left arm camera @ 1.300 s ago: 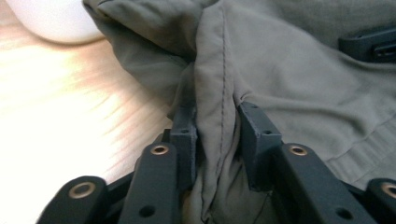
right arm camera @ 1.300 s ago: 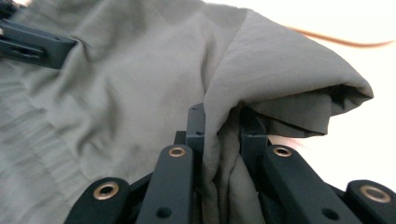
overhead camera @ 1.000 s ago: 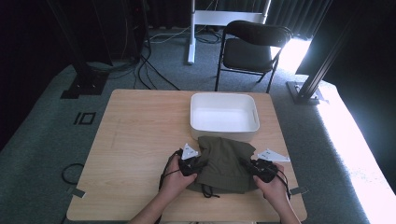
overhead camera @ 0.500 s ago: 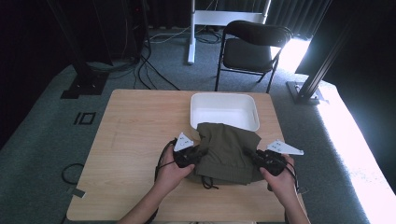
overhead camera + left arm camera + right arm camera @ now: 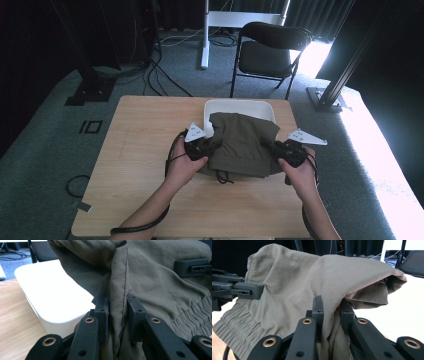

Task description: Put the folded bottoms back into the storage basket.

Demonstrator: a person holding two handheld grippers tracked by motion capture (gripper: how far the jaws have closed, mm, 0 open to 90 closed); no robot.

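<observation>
An olive-green folded garment [image 5: 245, 145] with an elastic waistband and a dark drawstring hangs between both grippers, lifted above the table. My left gripper [image 5: 212, 146] is shut on its left edge; in the left gripper view the jaws pinch a stitched seam of the garment [image 5: 140, 277] at my left gripper [image 5: 117, 312]. My right gripper [image 5: 267, 146] is shut on the right edge; in the right gripper view a fold of the garment [image 5: 312, 277] is clamped in my right gripper [image 5: 332, 312]. The cloth's far end overlaps the white bin [image 5: 235, 106].
The white rectangular bin [image 5: 50, 295] stands at the back middle of the wooden table [image 5: 140, 145]. A black folding chair [image 5: 270, 50] stands beyond the table. Cables lie on the grey carpet at the far left. Bare tabletop lies to the left and near the front.
Both grippers have risen and moved away from me with the garment, which has come off the table and now reaches over the bin's near rim.
</observation>
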